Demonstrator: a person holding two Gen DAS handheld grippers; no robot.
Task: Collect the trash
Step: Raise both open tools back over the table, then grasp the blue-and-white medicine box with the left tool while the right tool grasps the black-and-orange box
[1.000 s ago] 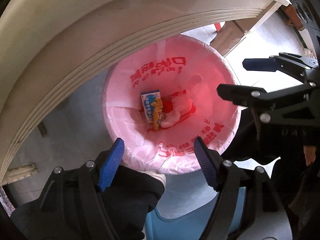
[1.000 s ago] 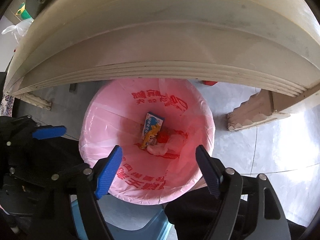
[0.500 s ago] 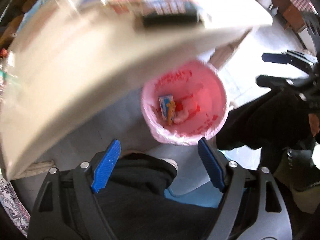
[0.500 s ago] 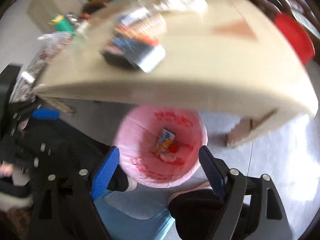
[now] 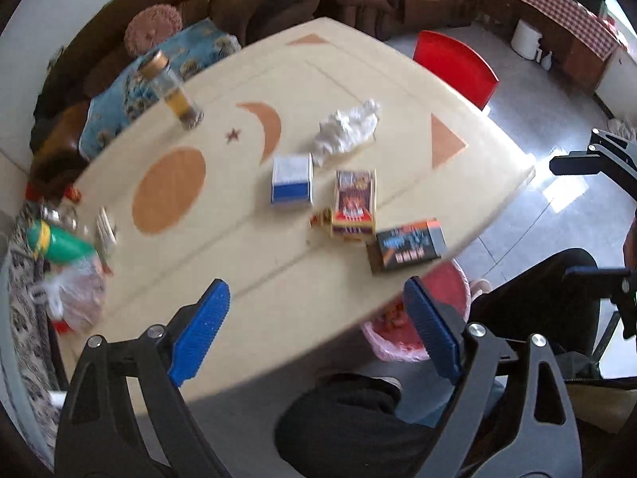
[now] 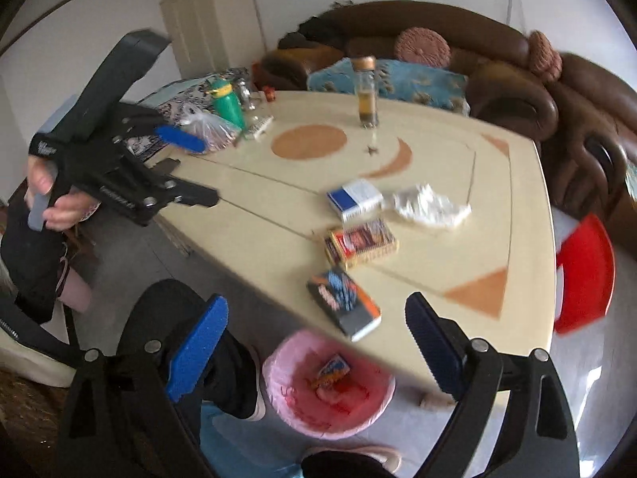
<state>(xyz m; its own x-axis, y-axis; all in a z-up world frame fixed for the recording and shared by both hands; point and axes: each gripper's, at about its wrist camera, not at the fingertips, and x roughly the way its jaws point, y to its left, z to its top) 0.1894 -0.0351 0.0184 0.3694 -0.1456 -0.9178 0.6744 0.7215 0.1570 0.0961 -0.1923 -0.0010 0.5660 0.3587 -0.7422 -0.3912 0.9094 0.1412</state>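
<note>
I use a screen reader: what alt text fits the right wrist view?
The right gripper, jaws open and empty, hangs over a cream table holding three small boxes and a crumpled tissue, with a pink-lined trash bin below.

Bright daylight; glare on the floor [image 5: 565, 195]; motion blur throughout; fisheye bending at the edges.

A home living room is shown. A cream table [image 5: 247, 239], inlaid with a moon, a star and a circle, is taken as the landmark. Behind the table a brown leather sofa [image 6: 497, 63] is seen, with round pink cushions [image 6: 424, 46] and a blue patterned cushion [image 6: 398, 75] laid on it. Beside the table a red plastic chair [image 5: 458, 65] is placed on a shiny tiled floor [image 5: 529, 91]. Under the table's near edge a bin lined with a pink bag [image 6: 318, 402] is kept. Beyond the table's far left corner a cream cupboard [image 6: 215, 16] is set against a white wall.
</note>
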